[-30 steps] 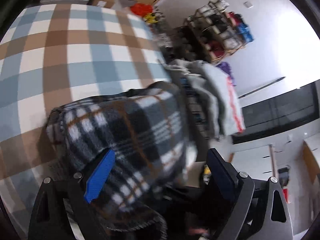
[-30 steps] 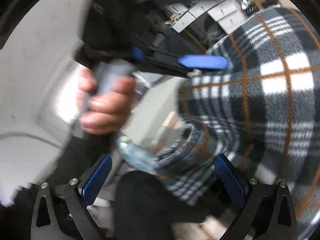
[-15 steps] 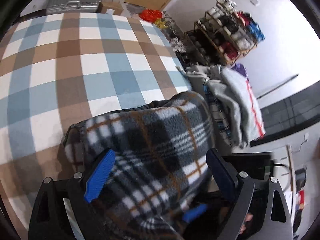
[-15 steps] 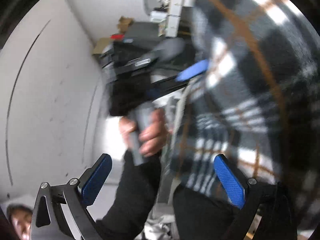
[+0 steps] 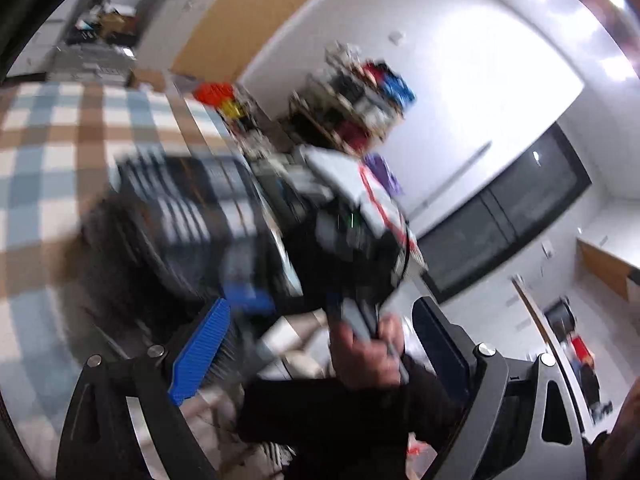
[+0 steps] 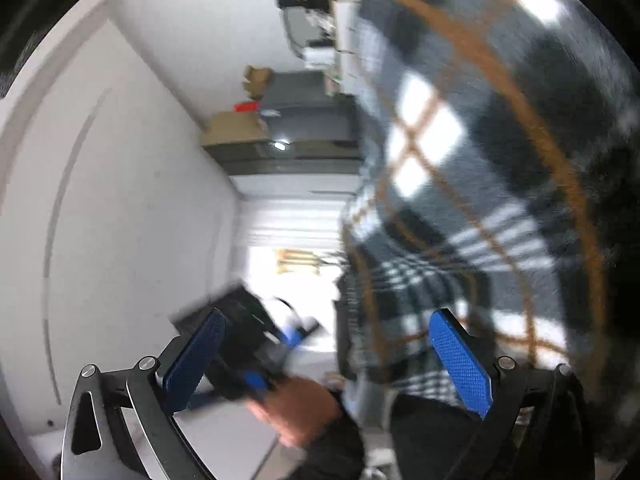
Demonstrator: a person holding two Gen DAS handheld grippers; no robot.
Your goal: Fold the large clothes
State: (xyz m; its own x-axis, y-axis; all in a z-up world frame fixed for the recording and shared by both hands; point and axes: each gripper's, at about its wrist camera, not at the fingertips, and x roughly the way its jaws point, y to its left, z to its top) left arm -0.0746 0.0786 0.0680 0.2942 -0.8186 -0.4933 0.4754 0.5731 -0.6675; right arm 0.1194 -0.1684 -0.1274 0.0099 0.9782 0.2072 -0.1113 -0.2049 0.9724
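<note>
Your left gripper (image 5: pixel 320 344): jaws apart, empty | your right gripper (image 6: pixel 332 356): jaws apart, grasping nothing | dark plaid fleece garment (image 6: pixel 500 168) beside right finger, blurred

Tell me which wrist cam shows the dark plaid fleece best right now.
Right wrist view: the dark plaid fleece fills the right half, its white squares and orange lines readable despite some blur. Left wrist view shows it only as a heavily smeared dark bundle on the checked cloth, beyond the left gripper.

A blue, brown and white checked surface (image 5: pixel 60 152) carries a dark plaid garment (image 5: pixel 192 200).
</note>
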